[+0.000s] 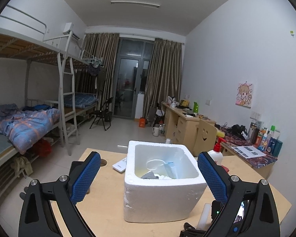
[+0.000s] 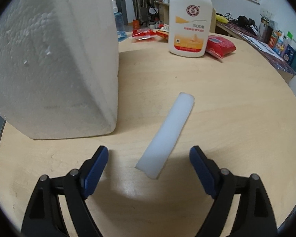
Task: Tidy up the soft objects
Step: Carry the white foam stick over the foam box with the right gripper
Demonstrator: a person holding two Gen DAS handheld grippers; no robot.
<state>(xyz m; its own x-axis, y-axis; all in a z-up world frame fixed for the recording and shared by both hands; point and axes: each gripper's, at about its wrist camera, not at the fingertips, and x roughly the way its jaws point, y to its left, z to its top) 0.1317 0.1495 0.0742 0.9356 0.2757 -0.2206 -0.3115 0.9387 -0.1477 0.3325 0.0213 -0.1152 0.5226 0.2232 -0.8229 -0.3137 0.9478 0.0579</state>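
Right gripper (image 2: 149,154) gapes wide over the tabletop (image 2: 227,118), empty, and the white foam strip (image 2: 165,136) lies flat with its near end between the fingertips, touching neither. Left gripper (image 1: 148,169), wide and empty too, frames the foam box (image 1: 159,195) mid-table; soft bits lie inside.

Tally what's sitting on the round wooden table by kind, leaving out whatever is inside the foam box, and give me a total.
Foam box: 1
White foam strip: 1
Lotion pump bottle: 1
Red snack packets: 2 clear, one beside the bottle, one behind the box; more may be hidden
White remote-like device: 1
Total: 6 in clear view on the table
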